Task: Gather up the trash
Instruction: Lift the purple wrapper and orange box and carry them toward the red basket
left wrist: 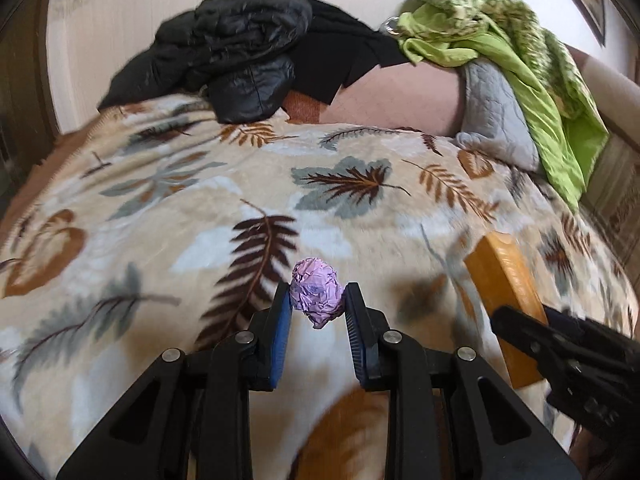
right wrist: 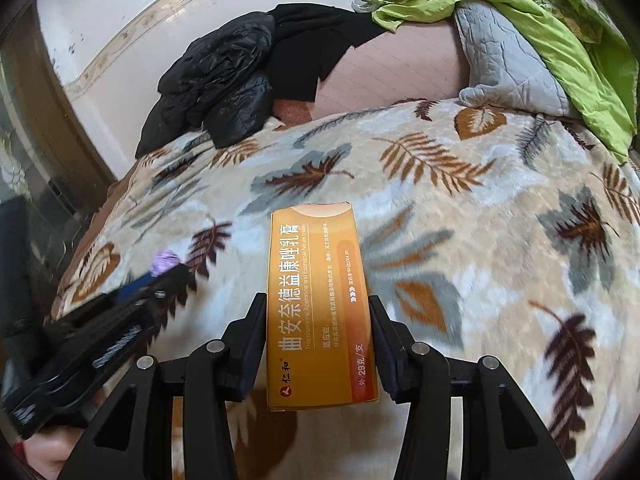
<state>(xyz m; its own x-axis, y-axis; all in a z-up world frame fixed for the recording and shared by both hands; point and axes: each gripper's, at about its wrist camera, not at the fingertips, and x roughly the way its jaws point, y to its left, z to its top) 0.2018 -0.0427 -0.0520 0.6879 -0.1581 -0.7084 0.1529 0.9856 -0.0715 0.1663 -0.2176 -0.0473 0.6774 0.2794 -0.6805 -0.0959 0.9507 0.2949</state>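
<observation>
My left gripper (left wrist: 317,300) is shut on a crumpled purple paper ball (left wrist: 316,295) and holds it above the leaf-patterned blanket (left wrist: 200,208). My right gripper (right wrist: 318,312) is shut on a long orange medicine box (right wrist: 318,300) with Chinese print, its far end pointing away over the blanket (right wrist: 460,220). In the left wrist view the box (left wrist: 504,292) and the right gripper (left wrist: 520,326) show at the right. In the right wrist view the left gripper (right wrist: 170,270) and the paper ball (right wrist: 164,261) show at the left.
A black puffer jacket (left wrist: 240,60) and a dark cloth (left wrist: 344,56) lie at the bed's far end against the white wall. A green cover (left wrist: 500,40) drapes over a grey quilted pillow (left wrist: 496,116) at the far right.
</observation>
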